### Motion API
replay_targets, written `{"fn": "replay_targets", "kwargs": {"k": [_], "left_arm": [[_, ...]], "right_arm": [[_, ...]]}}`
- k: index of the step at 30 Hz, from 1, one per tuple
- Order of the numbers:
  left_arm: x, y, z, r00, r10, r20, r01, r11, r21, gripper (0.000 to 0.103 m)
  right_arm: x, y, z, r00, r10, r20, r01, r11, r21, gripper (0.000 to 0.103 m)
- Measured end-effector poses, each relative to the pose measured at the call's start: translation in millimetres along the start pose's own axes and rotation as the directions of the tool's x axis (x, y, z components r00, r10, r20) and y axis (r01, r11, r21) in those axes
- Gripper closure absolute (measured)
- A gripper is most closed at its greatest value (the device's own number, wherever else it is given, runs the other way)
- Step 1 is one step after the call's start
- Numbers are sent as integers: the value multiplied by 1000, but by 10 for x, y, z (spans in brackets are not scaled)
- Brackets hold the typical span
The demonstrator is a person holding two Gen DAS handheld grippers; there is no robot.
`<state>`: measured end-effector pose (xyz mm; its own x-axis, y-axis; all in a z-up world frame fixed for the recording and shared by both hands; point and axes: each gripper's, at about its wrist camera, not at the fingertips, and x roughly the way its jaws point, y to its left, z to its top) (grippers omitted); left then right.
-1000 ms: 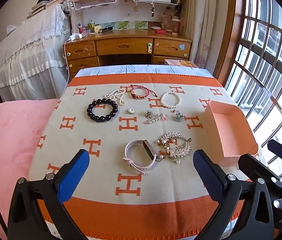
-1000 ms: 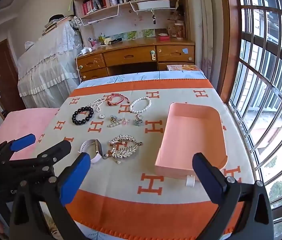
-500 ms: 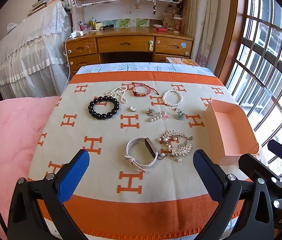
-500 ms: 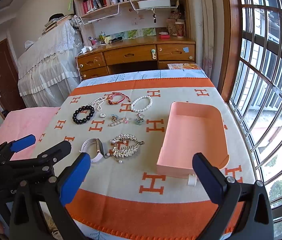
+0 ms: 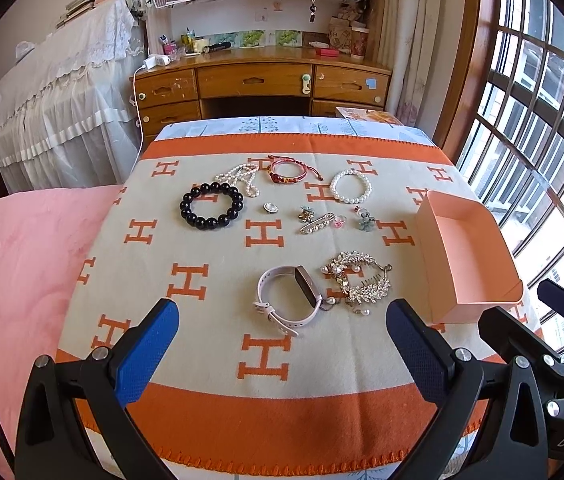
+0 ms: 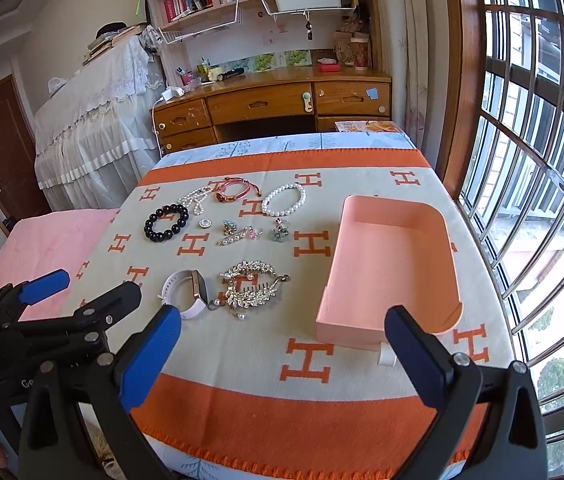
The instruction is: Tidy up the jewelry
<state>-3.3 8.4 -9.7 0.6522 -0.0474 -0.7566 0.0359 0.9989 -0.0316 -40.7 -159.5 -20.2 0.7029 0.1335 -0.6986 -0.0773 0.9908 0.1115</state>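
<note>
Jewelry lies on an orange-and-beige blanket (image 5: 202, 400). A pink-strapped watch (image 5: 287, 298) and a silver leaf hair comb (image 5: 359, 278) lie nearest. Further back are a black bead bracelet (image 5: 211, 205), a pearl necklace (image 5: 242, 176), a red cord bracelet (image 5: 287, 170), a white pearl bracelet (image 5: 351, 187) and small brooches and rings (image 5: 321, 220). An empty pink box (image 6: 391, 264) stands at the right. My left gripper (image 5: 282, 344) is open and empty above the near edge, short of the watch. My right gripper (image 6: 282, 352) is open and empty, short of the box.
A wooden desk (image 5: 266, 80) with drawers stands beyond the table, with shelves above. A lace-covered piece of furniture (image 5: 62, 100) is at the left, a barred window (image 6: 541, 160) at the right. A pink cover (image 5: 22, 260) lies left of the blanket.
Both views have tilted slightly and edged forward; the jewelry sits a little lower in frame. Nothing on the blanket has moved and both grippers stay open.
</note>
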Motion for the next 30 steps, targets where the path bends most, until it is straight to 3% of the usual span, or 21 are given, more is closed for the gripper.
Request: {"fn": "replay_targets", "kwargs": {"k": [30], "left_arm": [[-168,98,-47,1000,4,4,-4,1000,-24,1]], "right_arm": [[-213,117,4,1000,-4,21,4,1000,-25,1]]}}
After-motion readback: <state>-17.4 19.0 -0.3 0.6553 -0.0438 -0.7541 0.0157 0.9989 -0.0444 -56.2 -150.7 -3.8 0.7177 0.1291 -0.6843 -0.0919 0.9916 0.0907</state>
